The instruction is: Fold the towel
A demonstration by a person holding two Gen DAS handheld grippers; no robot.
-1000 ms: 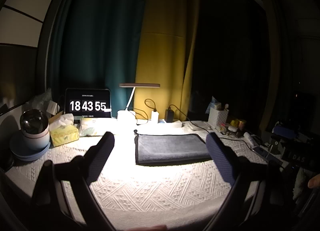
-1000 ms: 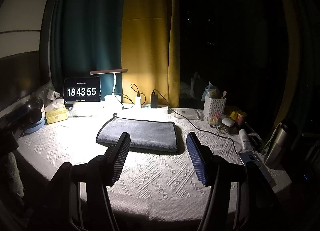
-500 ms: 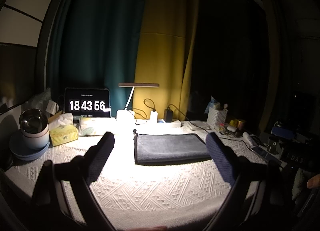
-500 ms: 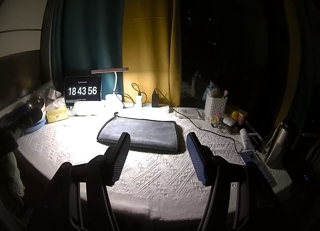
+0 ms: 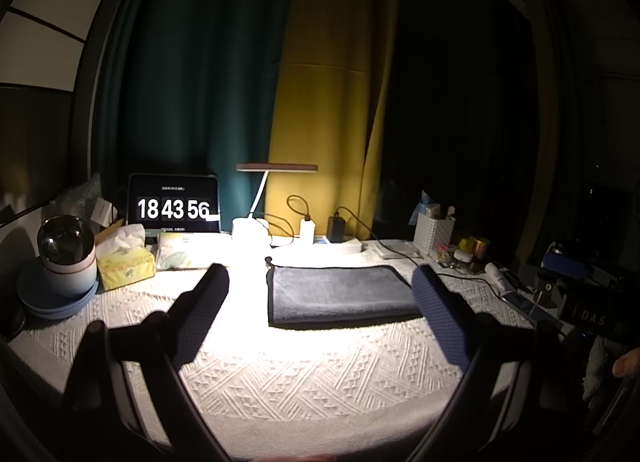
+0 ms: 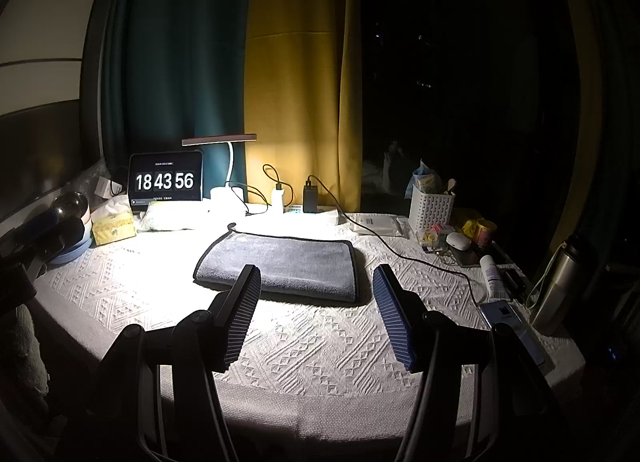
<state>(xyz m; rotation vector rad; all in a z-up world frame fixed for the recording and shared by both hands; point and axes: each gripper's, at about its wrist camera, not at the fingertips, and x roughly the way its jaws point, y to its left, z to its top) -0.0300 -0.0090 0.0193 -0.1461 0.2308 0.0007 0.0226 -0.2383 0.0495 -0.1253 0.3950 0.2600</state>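
1. Dark curtains, one teal (image 5: 192,74) and one yellow (image 5: 328,102), are hanging behind a table (image 5: 320,374) that is wearing a white textured cloth and sitting under the glare of a desk lamp (image 5: 276,168).
2. Lying flat on the cloth in the middle of the table is the towel (image 5: 340,294), grey with a dark border, already folded into a neat rectangle with a small loop sticking out at its far left corner.
3. In the right wrist view the towel (image 6: 280,262) is lying just beyond the fingertips, slightly left of centre.
4. The left gripper (image 5: 320,286) is hovering above the near part of the table with its fingers spread wide apart, holding nothing; the towel is showing between them, clear of both pads.
5. The right gripper (image 6: 316,278) is likewise hanging over the cloth with its ribbed blue pads (image 6: 394,322) spread apart and gripping nothing, the left fingertip overlapping the towel's near edge in the picture only.
6. A clock screen (image 5: 174,204) at the back left is reading 18 43 56.
7. A tissue box (image 5: 126,268) and a bowl (image 5: 64,246) stacked on blue plates are sitting at the left.
8. A white basket (image 6: 432,210), a cable (image 6: 420,258), a tube (image 6: 492,276) and a steel bottle (image 6: 560,286) are crowding the right side, well apart from the towel.
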